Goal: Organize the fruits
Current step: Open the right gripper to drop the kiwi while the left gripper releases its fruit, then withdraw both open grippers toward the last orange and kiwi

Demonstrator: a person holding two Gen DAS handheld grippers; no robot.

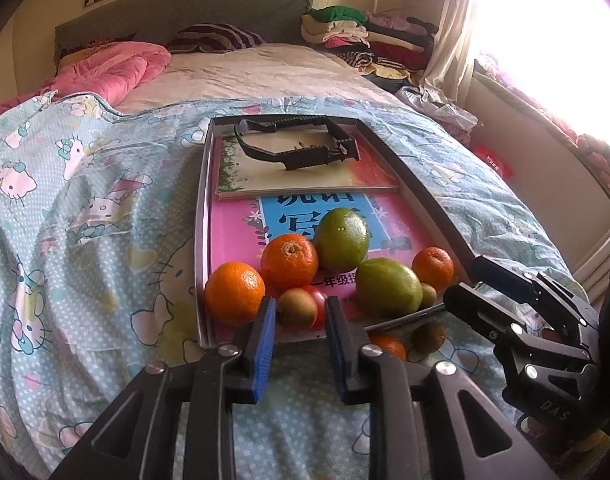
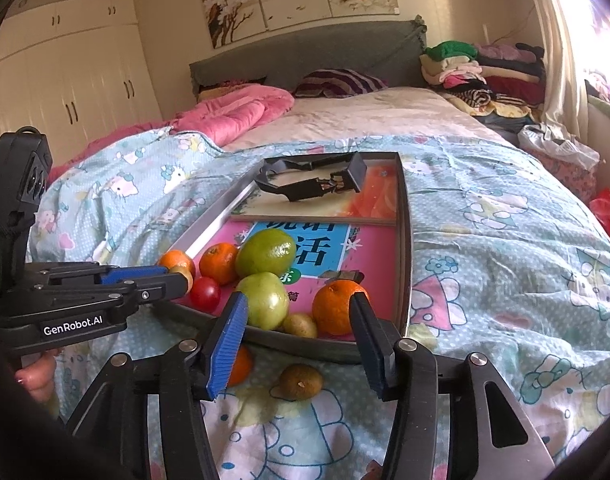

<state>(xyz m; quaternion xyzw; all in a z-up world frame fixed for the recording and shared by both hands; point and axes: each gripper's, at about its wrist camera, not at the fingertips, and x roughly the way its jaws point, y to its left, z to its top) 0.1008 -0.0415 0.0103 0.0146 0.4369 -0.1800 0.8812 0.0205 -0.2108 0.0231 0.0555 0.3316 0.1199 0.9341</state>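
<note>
A metal tray (image 1: 201,240) lies on the bed and holds mandarins (image 1: 289,262), two green fruits (image 1: 343,240), a red tomato (image 2: 205,294) and small kiwis. My left gripper (image 1: 299,320) is open at the tray's near edge, with a kiwi (image 1: 297,312) between its tips and narrow gaps at the blue pads. Seen from the right wrist, the left gripper (image 2: 181,276) reaches in from the left. My right gripper (image 2: 297,338) is open wide over the tray's near rim (image 2: 405,240), one finger in front of a mandarin (image 2: 335,308). Below it, a kiwi (image 2: 301,382) and a mandarin (image 2: 241,364) lie on the quilt.
Two books (image 1: 305,176) line the tray, and a black plastic frame (image 1: 297,144) rests on the far one. The patterned quilt (image 1: 85,220) spreads all around. A pink blanket (image 1: 117,68) and stacked clothes (image 1: 357,36) lie at the bed's head. A hand (image 2: 37,376) holds the left gripper.
</note>
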